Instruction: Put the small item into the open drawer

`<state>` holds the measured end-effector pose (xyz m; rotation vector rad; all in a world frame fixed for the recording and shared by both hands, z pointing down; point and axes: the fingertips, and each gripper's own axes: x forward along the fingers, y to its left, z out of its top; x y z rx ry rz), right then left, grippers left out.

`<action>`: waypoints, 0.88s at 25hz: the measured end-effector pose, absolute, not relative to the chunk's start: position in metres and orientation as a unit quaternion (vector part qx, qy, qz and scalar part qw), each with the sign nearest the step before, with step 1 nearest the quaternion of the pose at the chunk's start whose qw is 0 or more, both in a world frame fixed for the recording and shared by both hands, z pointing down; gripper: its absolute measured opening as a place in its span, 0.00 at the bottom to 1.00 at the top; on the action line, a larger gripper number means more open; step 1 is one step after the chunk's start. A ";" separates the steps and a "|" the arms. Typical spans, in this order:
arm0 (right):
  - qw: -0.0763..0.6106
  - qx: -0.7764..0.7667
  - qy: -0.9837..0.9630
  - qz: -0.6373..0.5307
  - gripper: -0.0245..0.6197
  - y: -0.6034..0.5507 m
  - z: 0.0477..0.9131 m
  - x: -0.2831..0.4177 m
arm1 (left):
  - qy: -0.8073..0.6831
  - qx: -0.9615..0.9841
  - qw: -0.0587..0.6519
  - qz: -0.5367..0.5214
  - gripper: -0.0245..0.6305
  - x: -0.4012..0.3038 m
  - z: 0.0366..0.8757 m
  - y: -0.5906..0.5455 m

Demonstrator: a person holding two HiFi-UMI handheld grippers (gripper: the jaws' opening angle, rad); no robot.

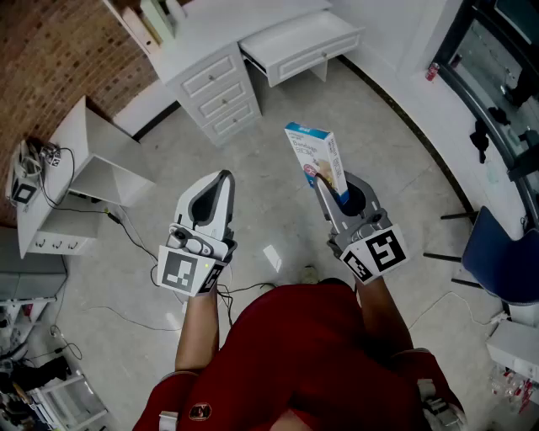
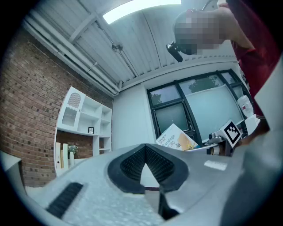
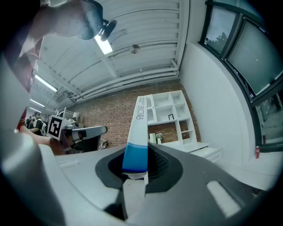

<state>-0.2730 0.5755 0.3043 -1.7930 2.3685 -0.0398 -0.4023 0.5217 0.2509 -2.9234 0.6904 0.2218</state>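
Box (image 1: 313,151) lower end hidden where right gripper (image 1: 334,187) fingers clamp it; left gripper (image 1: 224,175) fingers meet, empty

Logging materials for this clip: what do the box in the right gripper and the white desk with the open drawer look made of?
Box: thin printed cardboard, slightly glossy; flat panels and sharp folded edges.
Desk: probably painted wood or fibreboard, with a smooth matte white coat and framed panel mouldings.

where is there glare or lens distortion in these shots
Head view: a bright reflection on the floor; left gripper view: fisheye with black corners, ceiling light blown out; right gripper view: same fisheye, window frame bowed.
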 end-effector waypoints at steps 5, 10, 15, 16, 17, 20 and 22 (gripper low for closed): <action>0.101 -0.591 0.800 -0.023 0.14 0.571 0.306 -0.236 | 0.220 -0.970 0.062 0.078 0.04 -0.361 0.254 0.514; 0.089 -0.596 0.798 -0.024 0.14 0.556 0.312 -0.191 | 0.224 -0.972 0.057 0.052 0.04 -0.323 0.264 0.495; 0.064 -0.607 0.792 -0.019 0.14 0.531 0.314 -0.161 | 0.220 -0.972 0.053 0.055 0.04 -0.305 0.268 0.459; 0.060 -0.610 0.790 -0.017 0.14 0.526 0.314 -0.157 | 0.222 -0.972 0.053 0.057 0.04 -0.304 0.270 0.450; 0.057 -0.611 0.789 -0.017 0.14 0.523 0.313 -0.154 | 0.227 -0.971 0.053 0.057 0.04 -0.304 0.272 0.441; 0.050 -0.613 0.788 -0.022 0.14 0.510 0.312 -0.142 | 0.237 -0.969 0.047 0.058 0.04 -0.298 0.272 0.415; 0.050 -0.613 0.788 -0.022 0.14 0.494 0.310 -0.129 | 0.237 -0.969 0.047 0.060 0.04 -0.287 0.271 0.398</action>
